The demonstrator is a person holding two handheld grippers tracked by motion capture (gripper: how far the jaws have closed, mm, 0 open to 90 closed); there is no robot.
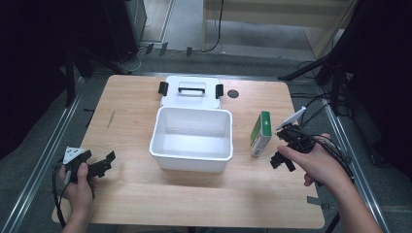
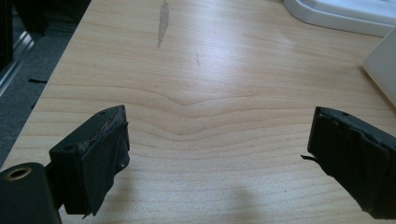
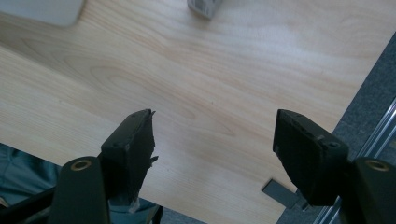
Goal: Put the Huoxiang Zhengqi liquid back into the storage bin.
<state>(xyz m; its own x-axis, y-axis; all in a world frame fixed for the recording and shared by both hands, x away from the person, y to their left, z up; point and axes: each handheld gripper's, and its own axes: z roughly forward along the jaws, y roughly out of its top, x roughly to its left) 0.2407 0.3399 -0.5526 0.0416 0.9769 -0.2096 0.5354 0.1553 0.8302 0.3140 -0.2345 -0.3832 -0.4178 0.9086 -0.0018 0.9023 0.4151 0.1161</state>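
A white open bin (image 1: 192, 138) stands empty at the table's middle, its lid (image 1: 191, 92) with a black handle lying flat behind it. A green and white small box (image 1: 261, 133) lies to the bin's right. My left gripper (image 1: 108, 162) rests low near the front left, jaws wide open over bare wood (image 2: 217, 154), with the bin's corner (image 2: 380, 65) off to its right. My right gripper (image 1: 281, 158) is held above the table just right of the box; it is open, nothing between its jaws (image 3: 215, 140), and the box's end (image 3: 203, 7) lies ahead of it.
The table's right edge (image 3: 359, 88) drops to grey floor and a metal rail close by the right gripper. A grey tape piece (image 3: 280, 192) sits near that edge. A dark round hole (image 1: 233, 93) marks the tabletop beside the lid. Black stands flank the table.
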